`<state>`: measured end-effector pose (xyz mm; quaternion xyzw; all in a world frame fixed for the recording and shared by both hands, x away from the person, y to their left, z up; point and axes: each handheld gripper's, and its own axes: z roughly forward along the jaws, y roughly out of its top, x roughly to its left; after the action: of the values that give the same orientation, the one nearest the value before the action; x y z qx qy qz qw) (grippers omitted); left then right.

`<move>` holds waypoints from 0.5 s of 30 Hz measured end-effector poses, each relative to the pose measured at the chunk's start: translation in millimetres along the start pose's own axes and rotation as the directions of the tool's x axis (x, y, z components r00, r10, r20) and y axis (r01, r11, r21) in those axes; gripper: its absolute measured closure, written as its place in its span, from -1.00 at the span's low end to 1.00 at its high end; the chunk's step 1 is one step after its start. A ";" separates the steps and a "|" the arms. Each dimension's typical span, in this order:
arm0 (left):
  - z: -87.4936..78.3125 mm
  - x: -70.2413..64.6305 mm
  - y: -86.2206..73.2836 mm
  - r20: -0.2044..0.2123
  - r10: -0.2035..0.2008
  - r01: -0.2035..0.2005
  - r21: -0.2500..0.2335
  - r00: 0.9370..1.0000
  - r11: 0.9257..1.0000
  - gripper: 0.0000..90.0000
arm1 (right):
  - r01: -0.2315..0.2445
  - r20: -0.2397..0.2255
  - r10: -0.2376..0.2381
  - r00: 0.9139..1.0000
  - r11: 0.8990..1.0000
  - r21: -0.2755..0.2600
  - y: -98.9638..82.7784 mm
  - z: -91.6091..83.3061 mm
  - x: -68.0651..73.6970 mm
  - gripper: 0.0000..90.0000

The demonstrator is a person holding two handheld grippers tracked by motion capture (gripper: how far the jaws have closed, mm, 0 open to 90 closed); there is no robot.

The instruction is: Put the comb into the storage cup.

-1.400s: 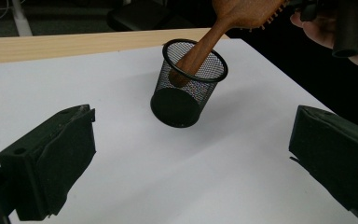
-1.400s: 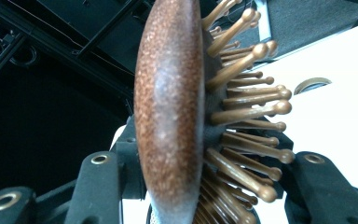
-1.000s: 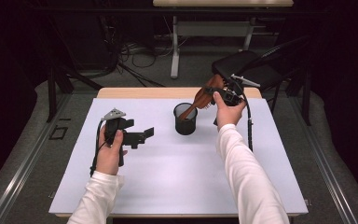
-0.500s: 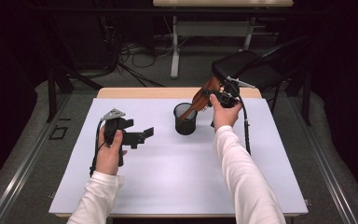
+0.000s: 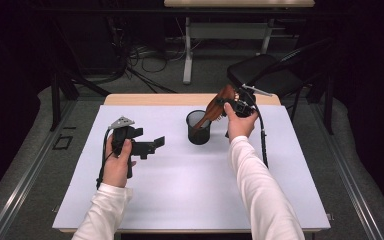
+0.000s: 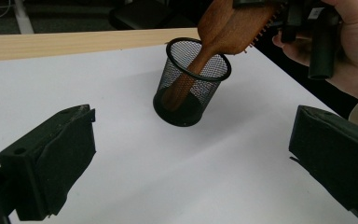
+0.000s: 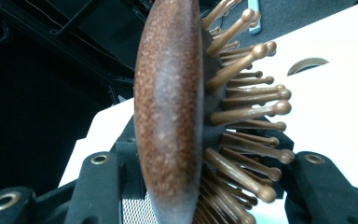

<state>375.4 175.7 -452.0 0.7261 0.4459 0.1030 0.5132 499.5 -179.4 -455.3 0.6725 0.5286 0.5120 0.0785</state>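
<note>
The hairbrush (image 5: 219, 106) is showing a reddish-brown speckled wooden back and lighter tan pins, and the cup (image 5: 198, 127) under it is presenting a black wire-mesh pattern with a solid black base. The table (image 5: 180, 195) around the cup is appearing plain white with a pale wood strip along its far edge, while the left gripper (image 5: 156, 144) to the cup's left is showing black jaws under a grey plate. The right gripper (image 5: 229, 103) beside the cup is appearing black with brass-coloured rivets, and both sleeves (image 5: 260, 195) near the cup are showing white.
</note>
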 end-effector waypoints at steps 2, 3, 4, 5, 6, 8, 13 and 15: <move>0.4 0.3 -0.3 0.001 0.000 0.000 0.003 1.000 1.000 -0.99 | -0.004 0.001 0.004 1.000 1.000 0.002 -0.3 0.1 0.9 0.06; 0.5 0.3 -0.4 0.001 -0.001 0.001 0.003 1.000 1.000 -0.99 | 0.005 0.000 -0.005 1.000 1.000 0.001 -0.4 0.1 0.5 0.05; 0.4 0.4 -0.4 0.000 -0.001 0.001 0.002 1.000 1.000 -0.99 | 0.008 -0.001 -0.008 1.000 1.000 0.001 -0.6 0.2 0.6 0.05; 0.2 0.5 -0.3 -0.001 0.000 0.000 0.002 1.000 1.000 -0.99 | 0.011 -0.001 -0.011 1.000 1.000 0.000 -0.8 0.3 0.8 0.05; 0.0 0.5 -0.3 -0.001 -0.001 0.001 0.001 1.000 1.000 -0.99 | 0.013 0.000 -0.013 1.000 1.000 0.001 -1.0 0.3 1.1 0.05; -0.1 0.5 -0.3 -0.001 0.000 0.000 0.000 1.000 1.000 -0.99 | 0.022 -0.001 -0.022 1.000 1.000 0.002 -1.3 0.5 1.5 0.05; 0.2 0.6 -0.4 -0.002 0.000 0.000 0.002 1.000 1.000 -0.99 | 0.045 -0.008 -0.045 0.999 0.999 0.005 -2.2 1.0 2.0 0.04; 0.0 0.7 -0.3 -0.002 0.000 0.000 0.002 1.000 1.000 -0.99 | 0.050 -0.012 -0.050 0.999 0.999 0.005 -2.2 1.2 1.6 0.04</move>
<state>375.7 176.2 -452.5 0.7264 0.4465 0.1033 0.5121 498.9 -176.6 -456.3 0.6562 0.5472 0.5124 0.0865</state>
